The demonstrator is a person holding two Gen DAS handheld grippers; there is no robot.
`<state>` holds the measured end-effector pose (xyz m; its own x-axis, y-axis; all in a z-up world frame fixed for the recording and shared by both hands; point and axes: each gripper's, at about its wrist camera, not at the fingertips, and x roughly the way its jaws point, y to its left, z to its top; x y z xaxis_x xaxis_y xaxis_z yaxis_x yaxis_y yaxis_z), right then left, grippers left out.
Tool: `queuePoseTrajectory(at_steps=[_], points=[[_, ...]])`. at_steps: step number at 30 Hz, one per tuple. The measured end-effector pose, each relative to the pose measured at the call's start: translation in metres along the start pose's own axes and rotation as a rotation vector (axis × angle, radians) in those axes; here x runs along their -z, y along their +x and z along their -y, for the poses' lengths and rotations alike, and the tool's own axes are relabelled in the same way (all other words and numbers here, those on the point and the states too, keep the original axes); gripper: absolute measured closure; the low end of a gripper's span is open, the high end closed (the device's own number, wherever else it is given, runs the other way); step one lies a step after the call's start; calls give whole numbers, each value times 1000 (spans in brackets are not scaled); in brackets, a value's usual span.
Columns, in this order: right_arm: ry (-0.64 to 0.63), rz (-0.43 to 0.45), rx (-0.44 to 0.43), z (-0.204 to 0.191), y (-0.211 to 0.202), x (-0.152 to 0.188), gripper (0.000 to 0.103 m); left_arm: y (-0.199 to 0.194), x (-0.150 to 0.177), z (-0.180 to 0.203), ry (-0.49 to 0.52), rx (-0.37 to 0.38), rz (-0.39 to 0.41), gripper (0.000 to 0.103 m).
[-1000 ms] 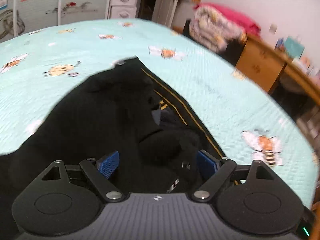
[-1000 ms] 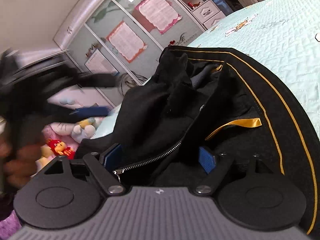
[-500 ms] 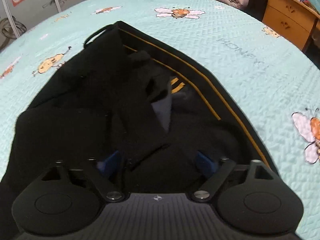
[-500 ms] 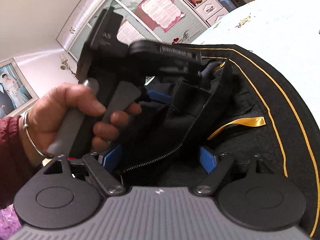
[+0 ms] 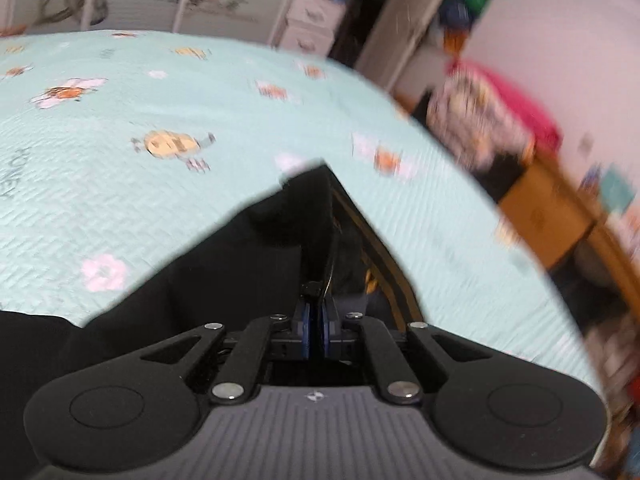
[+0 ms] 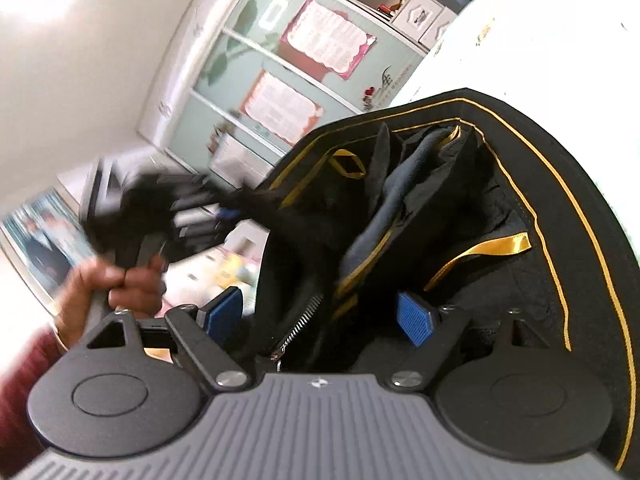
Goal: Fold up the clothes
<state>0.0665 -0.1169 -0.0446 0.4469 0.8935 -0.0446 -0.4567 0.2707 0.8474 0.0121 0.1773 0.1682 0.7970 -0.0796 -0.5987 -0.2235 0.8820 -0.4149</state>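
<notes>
The black jacket (image 5: 224, 280) with thin yellow piping lies on the bed (image 5: 160, 184), on its light green cover with bees. The left gripper (image 5: 315, 320) is closed, its two blue pads pressed together on a fold of the black cloth, and the cloth rises to it like a ridge. The right gripper (image 6: 320, 316) is wide open; the zipper (image 6: 300, 328) and the bunched lining lie between its fingers, but nothing is pinched. In the right view a hand (image 6: 108, 284) holds the handle of the left gripper, blurred.

I judge that the step in hand is lifting or pulling one part of the jacket to lay it over; how many folds are made I cannot tell, because the cloth is much crumpled. The next move calls for the right gripper to take an edge, so that the cloth stays flat.

The long axis of the jacket runs away from the left camera, ending in a point far on the bed
</notes>
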Motion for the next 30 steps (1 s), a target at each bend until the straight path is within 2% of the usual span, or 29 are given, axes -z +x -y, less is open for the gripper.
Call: queuePoseTrajectory(at_steps=[5, 6, 8, 9, 12, 18, 21, 23, 25, 26, 27, 28, 29, 30], points=[[313, 130, -219, 40, -31, -14, 20, -45, 14, -26, -58, 74, 38, 98], [366, 171, -248, 49, -39, -16, 20, -50, 21, -29, -60, 83, 37, 98], [426, 252, -236, 61, -53, -19, 20, -55, 25, -32, -57, 91, 38, 98], [447, 272, -218, 64, -57, -21, 20, -56, 26, -33, -54, 94, 39, 98], [486, 239, -152, 66, -56, -33, 20, -61, 28, -37, -46, 103, 41, 98], [356, 25, 173, 45, -22, -79, 21, -62, 24, -44, -42, 120, 38, 98], [306, -42, 260, 45, 7, -91, 26, -59, 18, -46, -41, 126, 35, 98], [204, -100, 315, 35, 23, -93, 28, -58, 19, -49, -41, 131, 36, 98], [111, -141, 382, 25, 35, -93, 36, -57, 16, -49, -42, 130, 42, 98], [63, -156, 415, 21, 40, -93, 48, -58, 15, -50, -48, 133, 45, 98], [24, -156, 428, 17, 40, -93, 66, -59, 15, -50, -55, 137, 47, 98], [-14, -156, 435, 13, 40, -92, 77, -60, 14, -50, -59, 141, 50, 98], [-29, -150, 378, 10, 34, -91, 99, -62, 13, -50, -59, 144, 53, 98], [-44, -146, 322, 6, 28, -91, 103, -64, 12, -49, -60, 147, 56, 98]])
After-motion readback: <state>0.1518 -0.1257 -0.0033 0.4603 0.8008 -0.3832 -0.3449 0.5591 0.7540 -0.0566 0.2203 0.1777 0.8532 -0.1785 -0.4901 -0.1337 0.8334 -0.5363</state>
